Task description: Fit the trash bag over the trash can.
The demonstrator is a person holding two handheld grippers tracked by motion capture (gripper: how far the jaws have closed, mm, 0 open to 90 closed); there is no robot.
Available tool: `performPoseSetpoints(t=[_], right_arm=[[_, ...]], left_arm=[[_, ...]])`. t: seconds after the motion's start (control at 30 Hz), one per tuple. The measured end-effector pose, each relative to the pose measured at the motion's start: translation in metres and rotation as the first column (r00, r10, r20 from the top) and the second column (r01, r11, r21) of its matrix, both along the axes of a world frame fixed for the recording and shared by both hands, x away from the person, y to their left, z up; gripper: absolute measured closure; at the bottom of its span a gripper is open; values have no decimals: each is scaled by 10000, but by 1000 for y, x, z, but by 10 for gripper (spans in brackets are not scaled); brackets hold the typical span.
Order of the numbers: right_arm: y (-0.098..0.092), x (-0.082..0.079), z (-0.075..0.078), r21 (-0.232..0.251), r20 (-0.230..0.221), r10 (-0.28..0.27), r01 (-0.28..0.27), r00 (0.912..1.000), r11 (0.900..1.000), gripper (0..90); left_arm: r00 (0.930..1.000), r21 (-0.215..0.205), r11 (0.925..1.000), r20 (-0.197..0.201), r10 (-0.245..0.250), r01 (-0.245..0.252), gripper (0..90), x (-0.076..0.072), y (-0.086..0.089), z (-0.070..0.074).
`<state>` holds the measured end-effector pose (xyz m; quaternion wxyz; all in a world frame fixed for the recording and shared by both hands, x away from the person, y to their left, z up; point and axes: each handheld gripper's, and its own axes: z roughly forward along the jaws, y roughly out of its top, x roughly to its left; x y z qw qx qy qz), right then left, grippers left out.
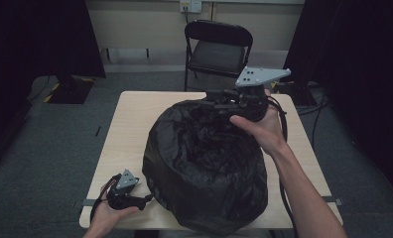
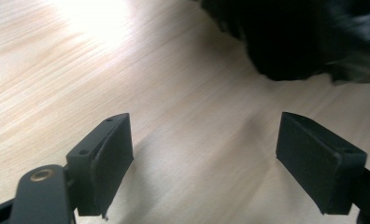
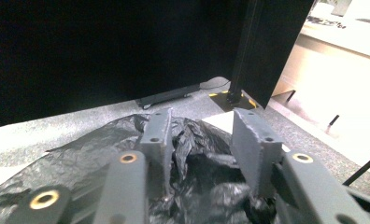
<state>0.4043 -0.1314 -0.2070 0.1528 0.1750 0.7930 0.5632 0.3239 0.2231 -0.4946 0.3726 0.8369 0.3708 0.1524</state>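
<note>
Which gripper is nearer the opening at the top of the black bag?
Right. The right gripper is at the bag's top opening; the left gripper sits low beside its base.

Folding chair (image 1: pixel 218 47), grey floor (image 1: pixel 45 148), black curtains (image 1: pixel 35 34)

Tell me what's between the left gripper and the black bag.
Nothing: bare wooden table lies between the left gripper and the black bag, seen in the left gripper view.

Dim room, glare on the table (image 2: pixel 94 28), black bag (image 2: pixel 314 37) blurred.
</note>
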Motion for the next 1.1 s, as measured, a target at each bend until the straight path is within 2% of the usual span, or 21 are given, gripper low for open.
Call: performPoseSetpoints(t=[0.23,0.4,0.53,0.67,0.83,0.93,1.03,1.1], right_arm=[[22,13,-2,-189,-304,-41,35,9995,9998,670],[34,21,-11,-976,-589,-318,260,9978,9949,718],[40,25,-23,-1912,-777,-550,392,9955,9808,734],[45,25,-31,-2537,-864,-546,310,9948,9668,751],[53,27,-38,-3295,-1090,-646,253,9919,9438,737],[59,31,-41,-3691,-1347,-569,32,9893,9294,733],[66,34,-41,-4118,-1572,-279,-398,9872,9104,730],[70,34,-39,-4150,-1728,-71,-663,9849,9074,725]], left_arm=[[9999,236,9996,3,166,-166,187,4,1,-4],[10000,156,9999,41,48,-49,182,2,3,-5],[10000,105,9999,60,37,-38,182,2,3,-6],[10000,66,10000,82,17,-17,177,2,3,-6],[9999,85,10000,114,26,-27,153,1,2,-7],[9999,100,9999,128,29,-30,150,1,2,-7],[9999,78,10000,120,28,-29,150,1,2,-7],[9999,81,10000,123,22,-23,150,1,2,-7]])
